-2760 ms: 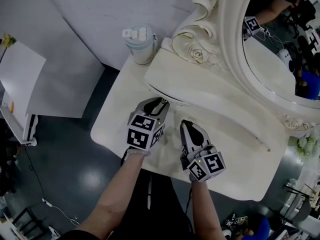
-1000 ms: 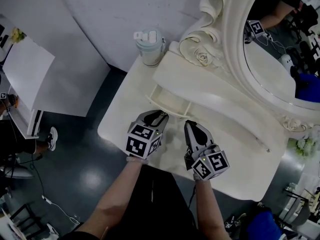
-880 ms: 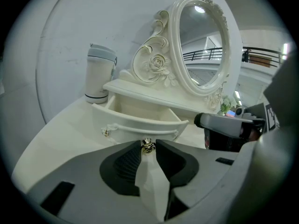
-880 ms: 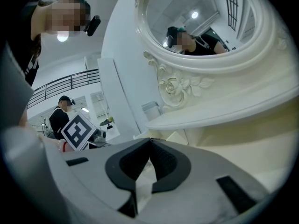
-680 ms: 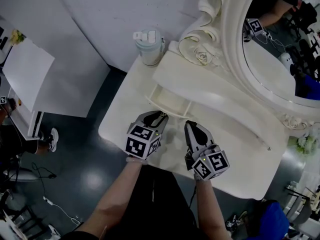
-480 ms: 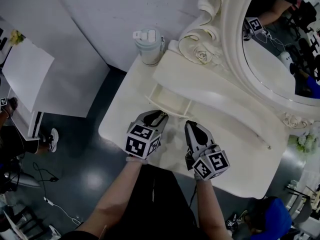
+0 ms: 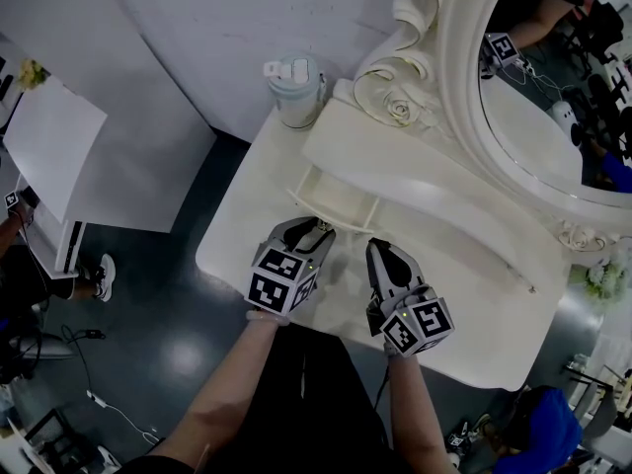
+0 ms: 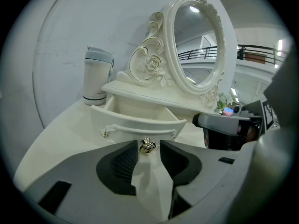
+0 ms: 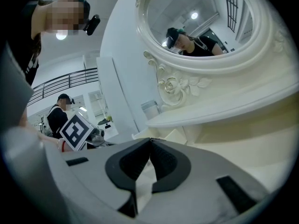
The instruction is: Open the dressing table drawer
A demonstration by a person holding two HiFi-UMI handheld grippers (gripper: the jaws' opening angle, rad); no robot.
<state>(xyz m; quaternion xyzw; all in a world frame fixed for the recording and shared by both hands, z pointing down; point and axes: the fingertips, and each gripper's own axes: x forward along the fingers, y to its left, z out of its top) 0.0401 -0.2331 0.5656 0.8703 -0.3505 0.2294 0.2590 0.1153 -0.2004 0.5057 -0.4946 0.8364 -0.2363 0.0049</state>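
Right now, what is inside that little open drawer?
The drawer looks empty: only its bare cream floor and walls show. Its back part lies under the shelf, so that bit is hidden.

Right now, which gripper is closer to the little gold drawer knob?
The left gripper: its opening jaws straddle the knob. The shut right gripper sits off to the side, clear of it.
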